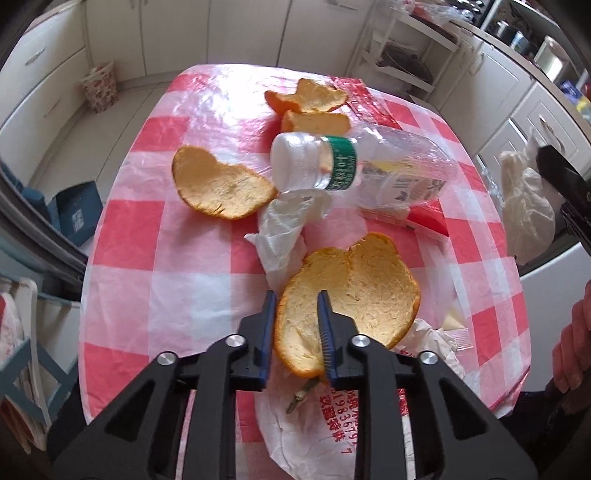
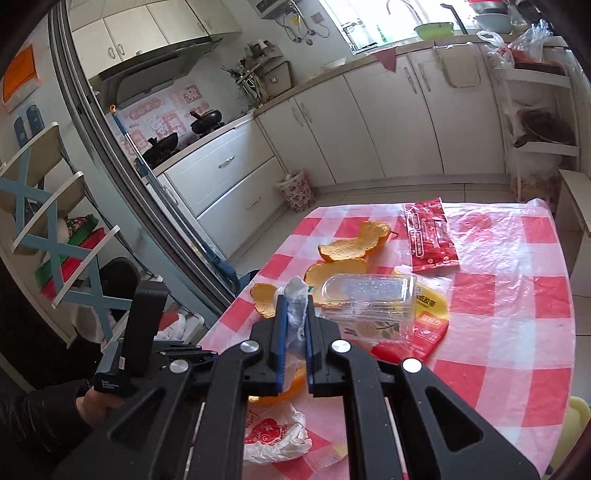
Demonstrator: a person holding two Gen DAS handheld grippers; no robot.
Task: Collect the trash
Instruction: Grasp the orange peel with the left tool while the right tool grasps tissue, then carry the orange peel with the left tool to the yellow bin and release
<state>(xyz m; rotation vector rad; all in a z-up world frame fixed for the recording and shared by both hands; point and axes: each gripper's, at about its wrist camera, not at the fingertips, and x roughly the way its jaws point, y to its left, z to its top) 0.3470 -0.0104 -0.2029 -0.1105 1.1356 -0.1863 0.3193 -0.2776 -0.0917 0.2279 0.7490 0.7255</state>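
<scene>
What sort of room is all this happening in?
Most likely a home kitchen: black pans on a stove under a range hood, white cabinets, and a tap by the window. Peels litter a checked table.

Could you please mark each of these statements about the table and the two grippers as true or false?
1. The left gripper has an edge of an orange peel between its fingers. True.
2. The plastic bottle stands upright. False: it lies on its side on the checked tablecloth.
3. The right gripper is closed on a wad of thin white plastic. True.
4. The bottle has no cap. False: a white cap is on it.
5. A red packet lies flat on the table. True.
</scene>
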